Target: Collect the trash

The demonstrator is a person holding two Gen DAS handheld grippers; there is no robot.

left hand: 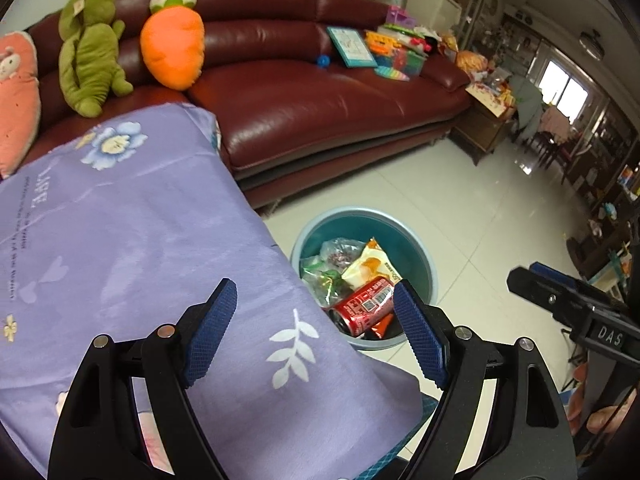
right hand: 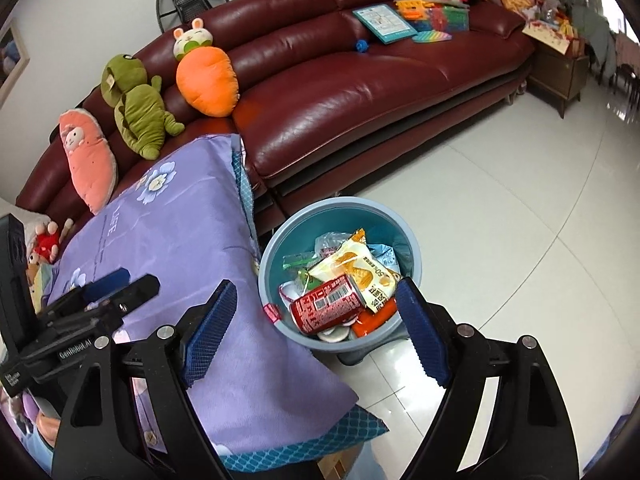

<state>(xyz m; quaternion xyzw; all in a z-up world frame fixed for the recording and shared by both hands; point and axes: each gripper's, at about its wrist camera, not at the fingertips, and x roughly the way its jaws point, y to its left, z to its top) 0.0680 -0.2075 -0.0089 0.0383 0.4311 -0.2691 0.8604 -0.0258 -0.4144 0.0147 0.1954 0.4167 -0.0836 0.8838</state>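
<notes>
A blue round bin (left hand: 418, 248) (right hand: 276, 240) stands on the floor beside the cloth-covered table. In it lie a red can (left hand: 364, 306) (right hand: 326, 308), a yellow snack bag (left hand: 370, 266) (right hand: 356, 266) and clear and green wrappers (left hand: 324, 278) (right hand: 298, 260). My left gripper (left hand: 316, 332) is open and empty, above the table's right edge and the bin. My right gripper (right hand: 316, 332) is open and empty, above the bin's near rim. The right gripper shows at the right edge of the left wrist view (left hand: 560, 296). The left gripper shows at the left of the right wrist view (right hand: 116, 284).
A purple flowered cloth (left hand: 140, 240) (right hand: 192, 240) covers the table. A dark red leather sofa (left hand: 320, 100) (right hand: 380, 92) behind holds plush toys (left hand: 172, 48) (right hand: 208, 80) and toy clutter (left hand: 396, 48) (right hand: 432, 12). White tile floor (left hand: 480, 208) (right hand: 500, 220) lies to the right.
</notes>
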